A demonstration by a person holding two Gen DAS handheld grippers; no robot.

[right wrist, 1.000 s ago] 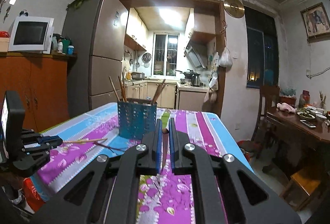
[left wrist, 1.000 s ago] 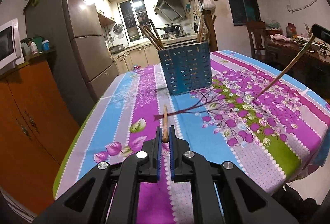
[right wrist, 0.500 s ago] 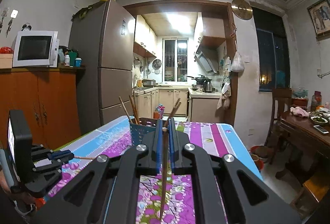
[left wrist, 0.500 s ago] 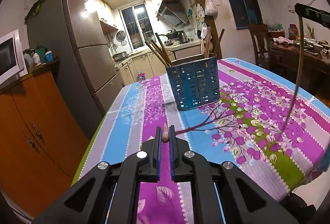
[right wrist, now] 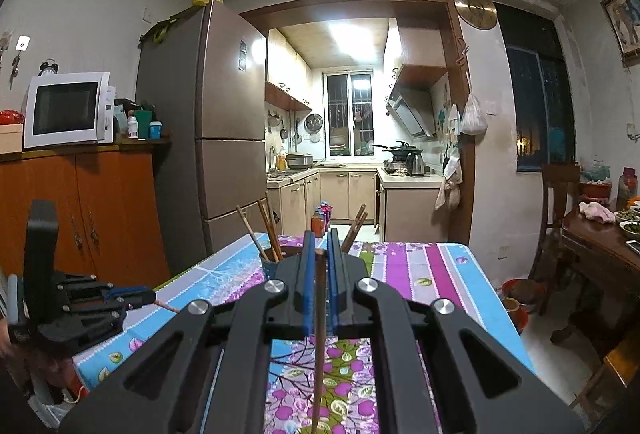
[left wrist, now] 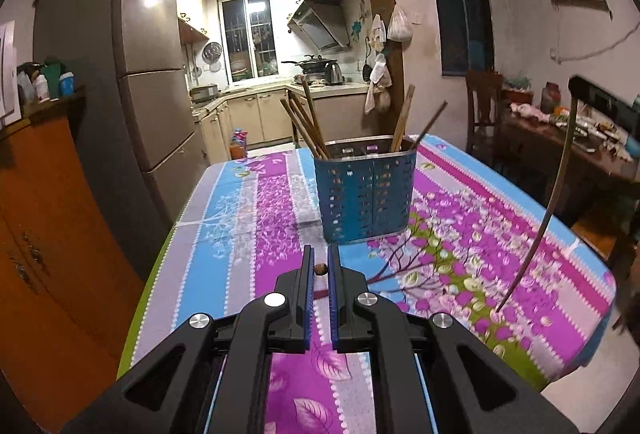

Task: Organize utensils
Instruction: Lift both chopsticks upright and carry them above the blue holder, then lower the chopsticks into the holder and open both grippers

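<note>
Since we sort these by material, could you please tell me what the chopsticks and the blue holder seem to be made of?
The chopsticks look like wood or bamboo: thin, brown, matte. The holder looks like metal, perhaps tinted by the light: slotted walls, shiny rim and base band.

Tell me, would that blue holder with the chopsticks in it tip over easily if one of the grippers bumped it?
Possibly. The blue utensil holder is taller than it is wide, and its perforated walls look thin, so it is probably light. The chopsticks inside lean outward above the rim, which could act as levers if knocked. It sits flat on the tablecloth, which may grip it slightly.
</note>
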